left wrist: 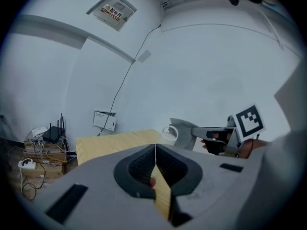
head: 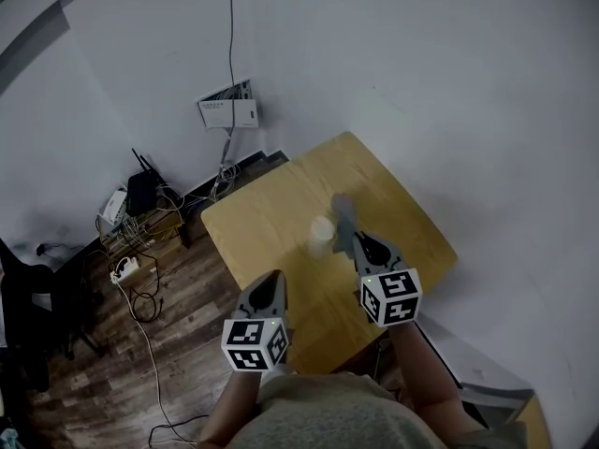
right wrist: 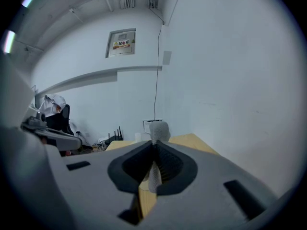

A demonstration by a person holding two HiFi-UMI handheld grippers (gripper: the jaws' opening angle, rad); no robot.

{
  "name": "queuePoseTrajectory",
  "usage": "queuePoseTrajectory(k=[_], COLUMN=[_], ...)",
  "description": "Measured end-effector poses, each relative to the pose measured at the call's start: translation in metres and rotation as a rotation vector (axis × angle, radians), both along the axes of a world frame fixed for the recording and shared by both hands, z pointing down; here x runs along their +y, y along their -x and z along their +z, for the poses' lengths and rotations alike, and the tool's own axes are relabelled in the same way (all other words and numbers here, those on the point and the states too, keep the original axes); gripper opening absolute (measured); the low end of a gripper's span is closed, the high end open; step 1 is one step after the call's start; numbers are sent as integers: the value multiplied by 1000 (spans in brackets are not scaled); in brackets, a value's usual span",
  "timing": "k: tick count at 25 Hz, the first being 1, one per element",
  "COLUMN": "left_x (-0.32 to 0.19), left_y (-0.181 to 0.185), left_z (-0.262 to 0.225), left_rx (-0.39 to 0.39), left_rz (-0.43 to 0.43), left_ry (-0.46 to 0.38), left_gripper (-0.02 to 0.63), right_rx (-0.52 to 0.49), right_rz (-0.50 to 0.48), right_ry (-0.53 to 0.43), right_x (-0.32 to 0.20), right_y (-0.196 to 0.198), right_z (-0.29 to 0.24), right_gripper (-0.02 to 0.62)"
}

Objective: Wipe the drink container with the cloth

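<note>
Looking down in the head view, we see a wooden table (head: 262, 227) against a white wall, with a white cup (head: 321, 236) standing near its middle. Our right gripper (head: 358, 243) is over the table just beside the cup. A grey cloth (head: 343, 211) sticks out past its tips on the cup's right side, and we cannot tell whether cloth and cup touch. Our left gripper (head: 270, 283) hangs over the table's near edge, apart from the cup.

In the left gripper view, the left gripper (left wrist: 156, 150) has its jaws pressed together with nothing between them. Beyond them lie the table (left wrist: 110, 145) and the cup (left wrist: 168, 134), with the cloth (left wrist: 184, 130) right next to it on the right gripper (left wrist: 199, 132).

In the right gripper view, the right gripper (right wrist: 154, 150) is clamped on the cloth (right wrist: 159, 128), which pokes up above the tips and hangs down below the pads. The table (right wrist: 192, 140) lies beyond.
</note>
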State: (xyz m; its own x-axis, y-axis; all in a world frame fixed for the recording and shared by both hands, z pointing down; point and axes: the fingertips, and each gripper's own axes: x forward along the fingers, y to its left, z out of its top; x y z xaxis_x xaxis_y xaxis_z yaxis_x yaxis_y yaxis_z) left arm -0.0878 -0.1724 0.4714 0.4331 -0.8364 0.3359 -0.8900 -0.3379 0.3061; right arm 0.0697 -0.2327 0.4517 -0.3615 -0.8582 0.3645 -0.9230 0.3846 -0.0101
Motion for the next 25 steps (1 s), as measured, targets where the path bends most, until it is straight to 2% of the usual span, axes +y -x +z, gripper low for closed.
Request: queuePoseTrajectory(k=[13, 25], left_x=[-21, -28], left_y=[-5, -2], left_z=[12, 26], left_rx=[3, -1], left_rz=[46, -37], left_ry=[21, 47], left_gripper=[3, 3], right_rx=[40, 87], right_rz=[-19, -86], right_ry=[79, 153], right_x=[-20, -27], right_y=[13, 15], right_z=[36, 78], right_gripper=[9, 9])
